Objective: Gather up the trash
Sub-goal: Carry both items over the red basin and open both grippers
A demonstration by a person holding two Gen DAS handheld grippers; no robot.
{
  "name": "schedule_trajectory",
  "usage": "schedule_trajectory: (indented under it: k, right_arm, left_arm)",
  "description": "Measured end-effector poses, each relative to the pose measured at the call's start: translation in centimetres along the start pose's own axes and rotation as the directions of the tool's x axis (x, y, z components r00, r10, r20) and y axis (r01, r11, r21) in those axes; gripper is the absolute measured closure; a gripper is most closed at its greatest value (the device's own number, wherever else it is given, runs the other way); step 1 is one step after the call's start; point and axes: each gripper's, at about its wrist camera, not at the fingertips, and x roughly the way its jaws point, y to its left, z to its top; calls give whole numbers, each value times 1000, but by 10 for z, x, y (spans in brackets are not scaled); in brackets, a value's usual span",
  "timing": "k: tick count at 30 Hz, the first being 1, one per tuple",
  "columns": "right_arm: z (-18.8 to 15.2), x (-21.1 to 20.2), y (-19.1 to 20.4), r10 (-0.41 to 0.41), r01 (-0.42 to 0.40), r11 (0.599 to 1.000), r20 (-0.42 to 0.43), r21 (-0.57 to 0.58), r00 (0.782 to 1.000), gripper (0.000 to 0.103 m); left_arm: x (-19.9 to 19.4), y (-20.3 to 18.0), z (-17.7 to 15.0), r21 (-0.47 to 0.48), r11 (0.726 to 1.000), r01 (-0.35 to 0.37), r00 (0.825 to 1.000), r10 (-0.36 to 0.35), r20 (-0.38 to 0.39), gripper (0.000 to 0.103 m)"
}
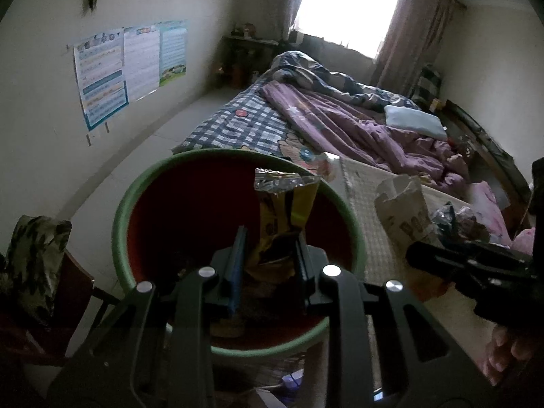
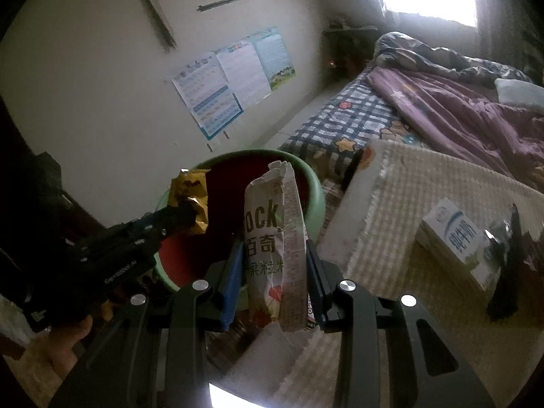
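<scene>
My left gripper (image 1: 270,238) is shut on a yellow foil snack wrapper (image 1: 284,217), held above the mouth of a round bin (image 1: 119,210) with a green rim and red inside. From the right wrist view the same wrapper (image 2: 190,200) hangs over the bin (image 2: 314,193) in the left gripper (image 2: 183,212). My right gripper (image 2: 273,248) is shut on a torn white snack box (image 2: 272,248) with printed letters, held upright at the bin's near right edge. That box (image 1: 404,210) and the right gripper (image 1: 469,265) show at the right of the left wrist view.
A bed with a plaid sheet (image 1: 244,125) and purple quilt (image 1: 357,125) lies behind the bin. A cream textured mat (image 2: 425,183) covers the near surface, with a blue-and-white carton (image 2: 455,234) on it. Posters (image 1: 119,68) hang on the left wall. A camouflage cloth (image 1: 34,258) sits at left.
</scene>
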Motion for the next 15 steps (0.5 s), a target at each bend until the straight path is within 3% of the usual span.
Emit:
schedule_trajectory:
  k: [15]
  right_arm:
    - [21,29,20,21,-22,999,-14,-46,1000,69]
  left_arm:
    - [19,16,1,4,1000,-31,999,31,-37,79]
